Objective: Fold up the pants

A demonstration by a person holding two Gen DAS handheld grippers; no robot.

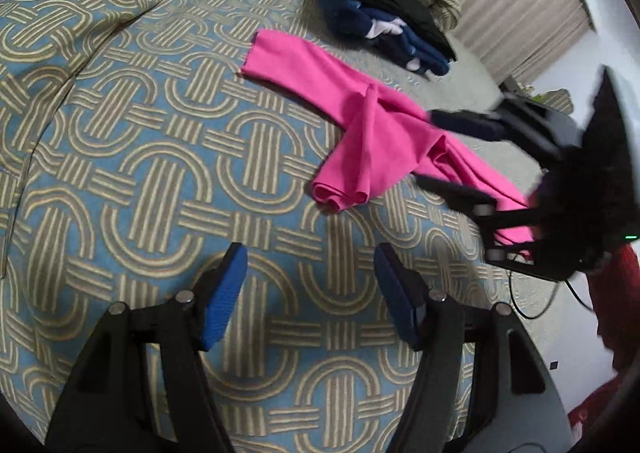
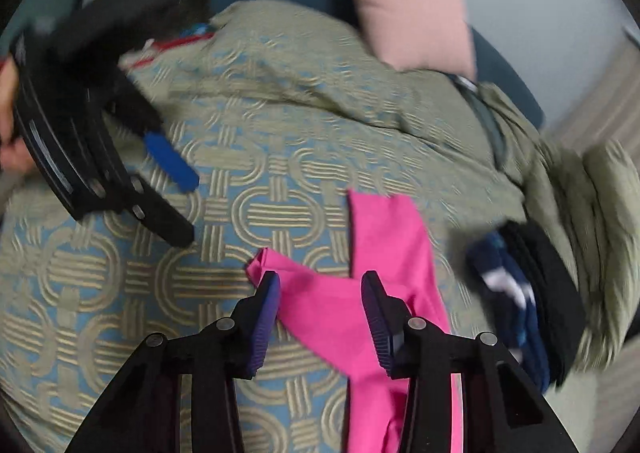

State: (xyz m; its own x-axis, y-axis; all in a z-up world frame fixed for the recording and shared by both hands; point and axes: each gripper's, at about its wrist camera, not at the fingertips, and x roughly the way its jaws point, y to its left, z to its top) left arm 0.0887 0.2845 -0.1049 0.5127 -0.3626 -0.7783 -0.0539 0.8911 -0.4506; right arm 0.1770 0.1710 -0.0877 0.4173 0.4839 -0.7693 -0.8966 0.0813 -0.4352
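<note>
On the bed, a bedspread [image 1: 140,181] patterned with interlocking tan loops on blue is seen, and the pink pants [image 1: 360,133] are laid across it, unfolded and rumpled. One leg is stretched flat toward the far side; the other is bunched and rolled at its end nearer the cameras.

Left gripper [image 1: 310,293]: jaws are held apart, blue pads facing each other, with only bare bedspread between them. It is positioned above the cover, short of the rolled pant leg, not touching the fabric. In the right wrist view the same gripper [image 2: 190,209] is observed at upper left, blurred, with part of a hand [image 2: 10,121] behind it.

Right gripper [image 2: 320,311]: jaws are set at a moderate gap, narrower than the left pair. Pink fabric is seen in the gap between the pads, but the pads are not pressed on it; whether the tips touch the cloth cannot be told. From the left wrist view this gripper [image 1: 430,149] is recorded over the near part of the pants, heavily blurred.

A pile of dark clothes [image 1: 384,29], navy and black with white patches, is noted beyond the pants, apart from them. A pink pillow [image 2: 412,9] is propped at the head of the bed. A rumpled blanket [image 2: 580,213] is heaped behind the dark pile.
</note>
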